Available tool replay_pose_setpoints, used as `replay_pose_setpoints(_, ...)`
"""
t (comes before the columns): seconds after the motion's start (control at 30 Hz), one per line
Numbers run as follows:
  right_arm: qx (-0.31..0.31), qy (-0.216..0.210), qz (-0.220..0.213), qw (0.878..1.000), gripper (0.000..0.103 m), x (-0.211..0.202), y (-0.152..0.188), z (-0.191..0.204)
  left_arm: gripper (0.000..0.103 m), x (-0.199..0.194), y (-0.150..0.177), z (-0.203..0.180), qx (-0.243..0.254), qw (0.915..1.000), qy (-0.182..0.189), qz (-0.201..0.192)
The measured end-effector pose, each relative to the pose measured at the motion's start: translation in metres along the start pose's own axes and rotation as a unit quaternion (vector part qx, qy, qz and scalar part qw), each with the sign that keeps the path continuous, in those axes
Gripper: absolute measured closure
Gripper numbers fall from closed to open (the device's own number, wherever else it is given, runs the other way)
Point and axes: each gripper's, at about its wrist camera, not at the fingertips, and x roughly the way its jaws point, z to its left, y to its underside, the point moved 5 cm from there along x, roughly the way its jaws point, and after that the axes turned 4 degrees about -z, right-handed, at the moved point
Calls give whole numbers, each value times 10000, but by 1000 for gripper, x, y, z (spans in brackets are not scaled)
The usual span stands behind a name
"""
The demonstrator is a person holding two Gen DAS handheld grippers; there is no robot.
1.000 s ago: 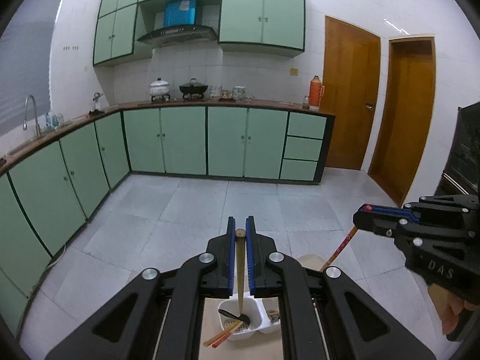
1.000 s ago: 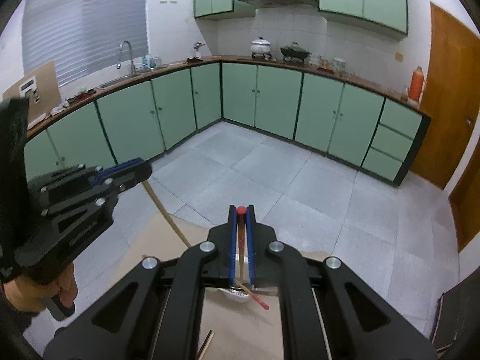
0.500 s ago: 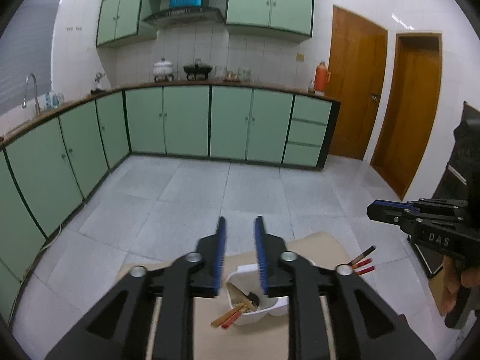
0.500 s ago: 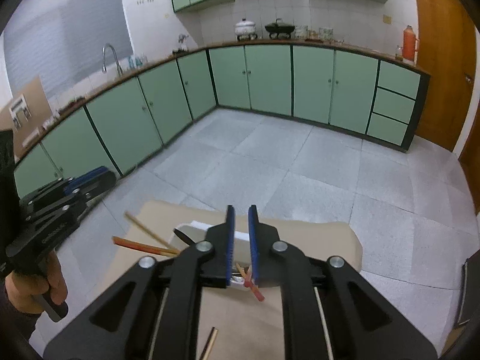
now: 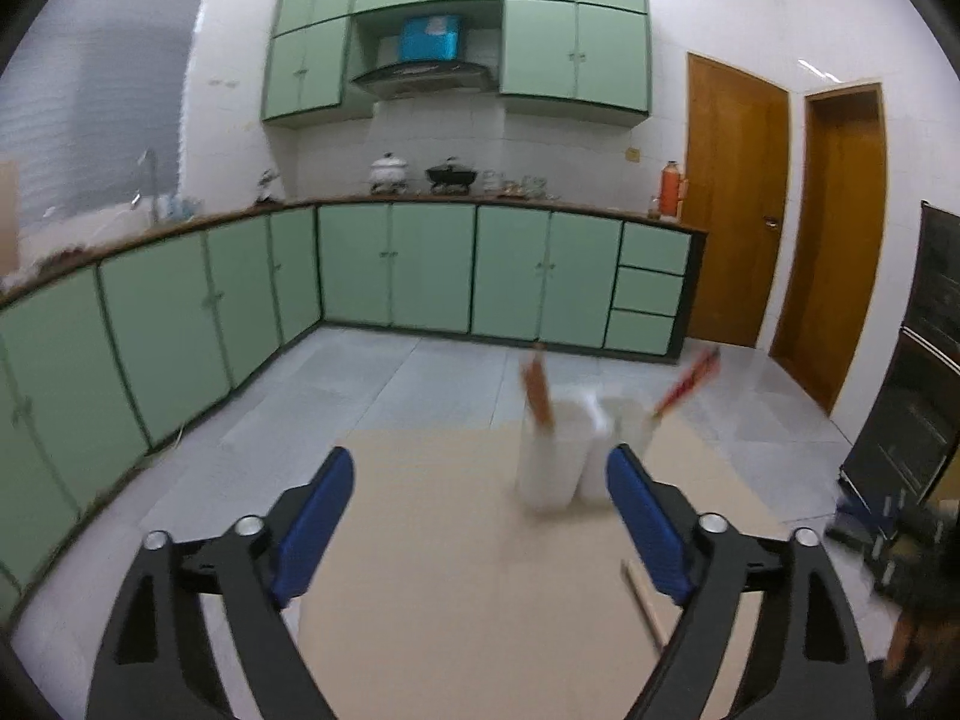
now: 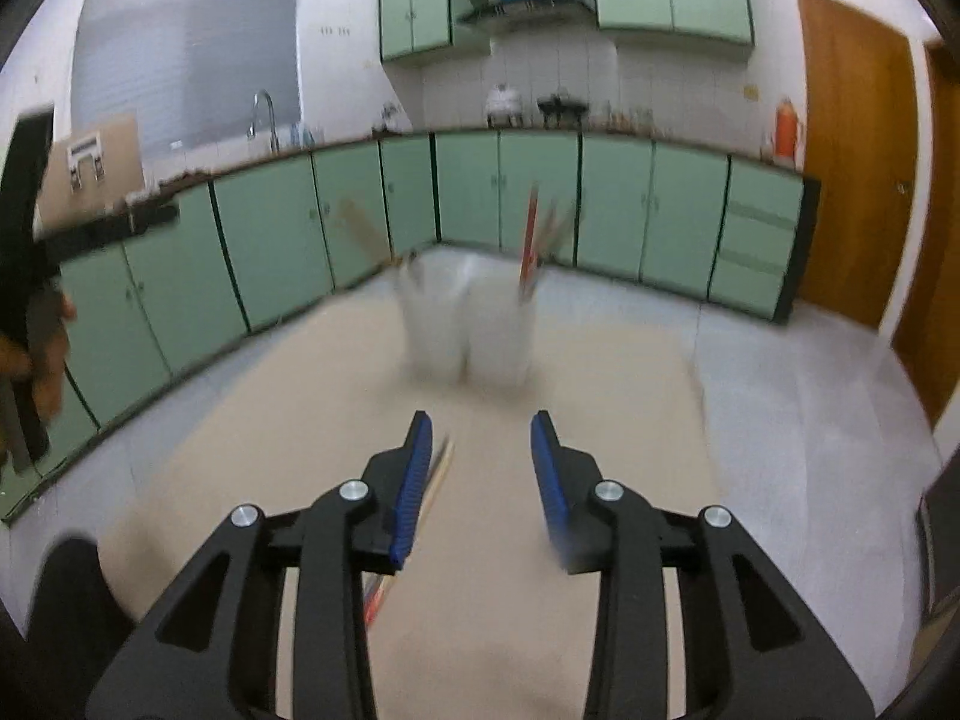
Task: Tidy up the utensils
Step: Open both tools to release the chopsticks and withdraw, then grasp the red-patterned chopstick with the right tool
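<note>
Chopsticks (image 6: pixel 529 240) stand in a white holder (image 6: pixel 468 324) on the far side of a tan table (image 6: pixel 600 372); both the left gripper (image 5: pixel 478 501) and right gripper (image 6: pixel 480 462) are spread and empty, green cabinets (image 5: pixel 420 270) beyond.

Both fisheye views were evenly but rather dimly lit, with a cool indoor cast; a bright streak of glare sat on the wall above the wooden doors (image 5: pixel 840 228). Straight lines bowed strongly toward the edges, and black vignetting closed each corner. Motion blur smeared both pictures, worst in the right wrist view, where the white utensil holder (image 6: pixel 468 324) and its sticks were ghosted. The green cabinets (image 5: pixel 432 270) looked soft, possibly from the same movement. Shadows were faint and diffuse.
</note>
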Motion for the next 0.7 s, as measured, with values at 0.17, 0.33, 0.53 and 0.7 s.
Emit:
replay_pose_setpoints(0.17,56,-215,736,9970,69,11,109,48,15,-23,81,-4,-140,9996,-201,143)
replay_pose_setpoints(0.33,-515,-269,821,9949,71,15,138,82,15,-30,126,-10,-344,9985,-145,391)
replay_pose_setpoints(0.53,-567,-200,810,9949,73,15,137,74,15,-35,147,-12,-519,9969,-71,582)
replay_pose_setpoints(0.7,-395,-263,867,9951,77,11,136,59,15,-33,155,-16,-418,9967,-43,701)
